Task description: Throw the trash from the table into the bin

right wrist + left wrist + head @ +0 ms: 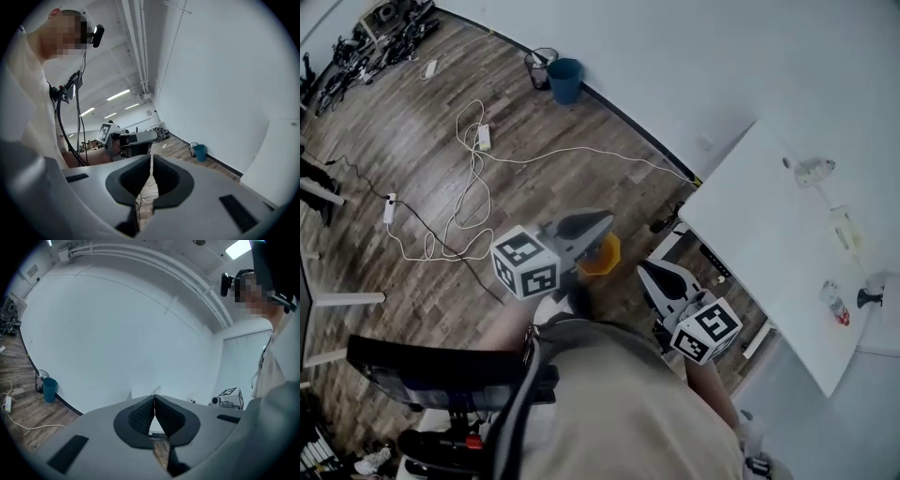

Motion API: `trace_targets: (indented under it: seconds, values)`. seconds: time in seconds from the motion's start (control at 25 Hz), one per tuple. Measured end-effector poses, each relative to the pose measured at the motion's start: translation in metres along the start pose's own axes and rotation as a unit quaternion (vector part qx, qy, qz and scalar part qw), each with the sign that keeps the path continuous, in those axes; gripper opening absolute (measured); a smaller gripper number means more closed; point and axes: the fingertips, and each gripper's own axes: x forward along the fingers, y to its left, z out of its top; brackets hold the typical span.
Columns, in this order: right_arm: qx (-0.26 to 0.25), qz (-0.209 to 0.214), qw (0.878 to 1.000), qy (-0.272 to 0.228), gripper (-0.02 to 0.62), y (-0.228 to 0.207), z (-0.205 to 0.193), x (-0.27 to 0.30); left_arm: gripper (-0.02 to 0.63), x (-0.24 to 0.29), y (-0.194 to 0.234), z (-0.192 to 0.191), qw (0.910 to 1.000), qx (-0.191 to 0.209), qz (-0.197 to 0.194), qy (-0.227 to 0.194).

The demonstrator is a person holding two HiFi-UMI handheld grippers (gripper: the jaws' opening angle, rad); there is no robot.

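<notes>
Left gripper (606, 219): jaws closed, pads meeting at the tips, nothing between them. It sits at centre frame in the head view, over the wooden floor (412, 178).

Right gripper (643, 268): jaws drawn together to a thin slit, nothing held. It sits just lower right of the left gripper, near the tabletop's edge.

Trash: still on the white tabletop (750, 216) at the right of the frame. A clear crumpled piece (813, 170) lies at the upper end, a pale wrapper (846, 228) lies below it, and a small item with a red patch (834, 303) lies lower right. Neither gripper touches any of them.

Bin: a blue bin (565, 80) stands against the wall at upper centre, with a dark mesh bin (541, 66) just beside it. Both are well apart from the tabletop.

White cables (469, 187) trail across the floor at left.
</notes>
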Motion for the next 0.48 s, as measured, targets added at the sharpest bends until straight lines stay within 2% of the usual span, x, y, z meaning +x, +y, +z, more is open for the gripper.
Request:
trace_targets:
  seconds: [0.2,0.48]
  values:
    - [-0.001,-0.039,0.998,-0.039,0.029,0.009,-0.02,-0.095,0.014,0.029,-0.089,-0.024,0.9986,0.028,-0.045,0.006]
    - [0.04,-0.087,0.992,-0.077,0.029,-0.007,-0.053,-0.22,0.014,0.097,-0.194,-0.067,0.9941,0.04,-0.091,0.042]
